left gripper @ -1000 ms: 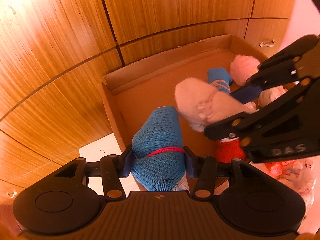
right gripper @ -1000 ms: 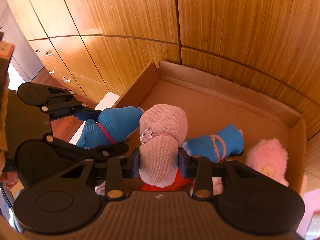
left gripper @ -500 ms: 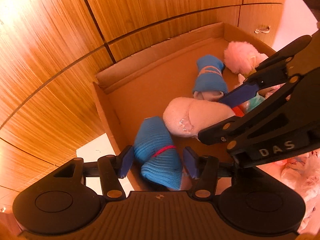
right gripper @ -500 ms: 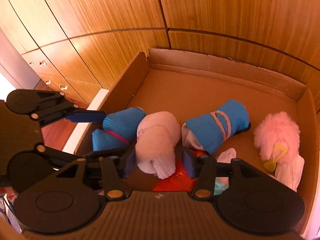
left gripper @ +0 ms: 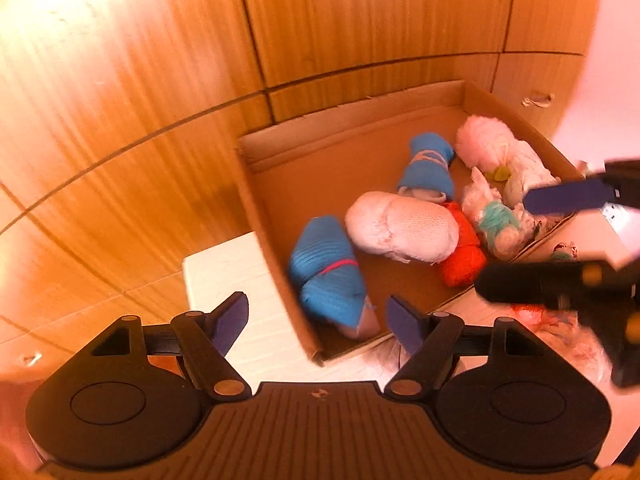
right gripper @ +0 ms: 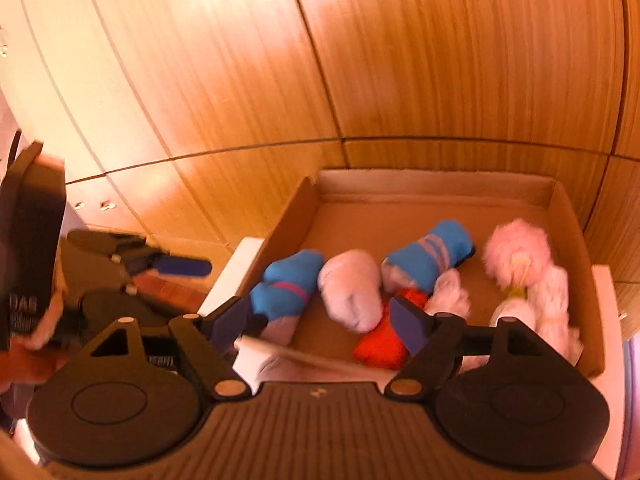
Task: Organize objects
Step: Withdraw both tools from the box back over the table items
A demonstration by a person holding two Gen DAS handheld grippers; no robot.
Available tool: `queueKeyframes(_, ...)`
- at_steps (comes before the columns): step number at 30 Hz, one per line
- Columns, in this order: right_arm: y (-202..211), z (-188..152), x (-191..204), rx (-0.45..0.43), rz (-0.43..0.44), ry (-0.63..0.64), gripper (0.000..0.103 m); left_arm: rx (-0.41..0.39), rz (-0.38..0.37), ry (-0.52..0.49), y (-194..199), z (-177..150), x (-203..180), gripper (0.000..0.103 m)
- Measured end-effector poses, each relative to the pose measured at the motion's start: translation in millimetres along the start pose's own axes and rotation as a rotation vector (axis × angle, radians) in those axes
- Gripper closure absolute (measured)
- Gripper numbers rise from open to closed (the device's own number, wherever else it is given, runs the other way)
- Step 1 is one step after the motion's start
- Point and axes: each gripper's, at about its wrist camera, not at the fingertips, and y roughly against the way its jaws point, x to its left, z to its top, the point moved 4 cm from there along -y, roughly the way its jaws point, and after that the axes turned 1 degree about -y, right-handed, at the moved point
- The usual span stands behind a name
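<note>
A cardboard box holds several rolled sock bundles. A blue roll with a pink band lies at its near left corner. A pale pink roll lies beside it, partly on an orange roll. A blue roll with pale stripes and a fluffy pink bundle lie further in. My left gripper is open and empty, above the box's near edge. My right gripper is open and empty, above the near edge too.
The box sits on a white surface against wooden cabinet panels. Small handles show on drawers at the left. A white bundle with teal lies in the box's right part. Loose pale items lie outside the box at the right.
Both grippers opened and let go: the blue roll and the pale pink roll now lie in the box. Both grippers drew back and up from the box.
</note>
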Motion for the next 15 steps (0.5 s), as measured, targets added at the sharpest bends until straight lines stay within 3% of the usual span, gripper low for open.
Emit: queueKeyframes(15, 34, -24, 26, -0.033, -0.015, 0.035, 0.026, -0.042, -0.008, 0.04, 47, -23, -16, 0.021)
